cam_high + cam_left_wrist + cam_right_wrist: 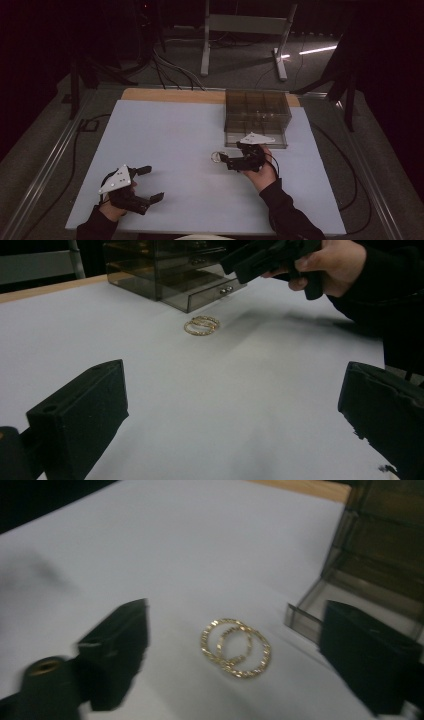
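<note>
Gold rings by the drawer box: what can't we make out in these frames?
- Gold rings: right gripper view is motion-blurred, so whether they are linked or just overlapping is unclear; in the high view they are too small.
- Drawer box: smoked walls hide any contents in the high view; the right gripper view cuts it off at the edge.
- Right tongs: their tips blend into shadow in the high view.

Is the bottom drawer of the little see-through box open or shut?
Open. The bottom drawer juts forward past the front of the smoky clear box, its knobs toward the gold rings on the white table.
</note>
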A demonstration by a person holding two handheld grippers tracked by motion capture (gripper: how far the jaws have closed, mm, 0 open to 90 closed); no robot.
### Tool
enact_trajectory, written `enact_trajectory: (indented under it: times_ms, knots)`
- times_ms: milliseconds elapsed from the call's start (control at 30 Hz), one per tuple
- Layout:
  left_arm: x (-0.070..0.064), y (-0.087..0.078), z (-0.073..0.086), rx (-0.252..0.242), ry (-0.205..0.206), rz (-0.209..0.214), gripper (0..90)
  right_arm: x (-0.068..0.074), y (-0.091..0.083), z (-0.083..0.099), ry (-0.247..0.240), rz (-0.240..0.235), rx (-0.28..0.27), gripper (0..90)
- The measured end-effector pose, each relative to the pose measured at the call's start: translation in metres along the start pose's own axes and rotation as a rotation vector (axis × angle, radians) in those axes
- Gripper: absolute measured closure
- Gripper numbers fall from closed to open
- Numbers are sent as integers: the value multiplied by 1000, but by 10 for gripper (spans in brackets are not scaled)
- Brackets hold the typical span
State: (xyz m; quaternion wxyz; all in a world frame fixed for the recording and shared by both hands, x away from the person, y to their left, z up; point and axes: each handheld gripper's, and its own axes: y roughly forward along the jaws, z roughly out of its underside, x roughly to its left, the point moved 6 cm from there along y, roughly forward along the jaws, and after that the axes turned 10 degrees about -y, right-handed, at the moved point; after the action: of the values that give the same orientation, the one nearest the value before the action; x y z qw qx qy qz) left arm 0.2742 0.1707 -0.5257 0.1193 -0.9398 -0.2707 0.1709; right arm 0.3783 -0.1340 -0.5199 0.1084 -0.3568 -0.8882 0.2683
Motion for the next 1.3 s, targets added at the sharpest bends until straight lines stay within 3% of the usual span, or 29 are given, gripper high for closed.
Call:
enact_trajectory:
  times_ms: [67,200,333,367,833,1100,1300]
  knots:
    - [0,0,0,4,4,-1,6,-1,2,2,7,1,13,200]
    - [1,0,0,-1,-2,-2,6,-7,10,10,34,26,47,350]
    - [0,0,0,0,2,2,6,-10,14,14,40,43,66,424]
    - [0,1,0,2,4,0,6,-11,17,16,64,41,80,484]
    - [-1,2,1,9,11,3,6,-13,40,32,42,97,179,651]
    - [-2,2,1,10,14,3,6,-9,46,32,-4,120,191,736]
    - [-1,2,1,14,13,1,6,-10,47,32,-6,148,203,810]
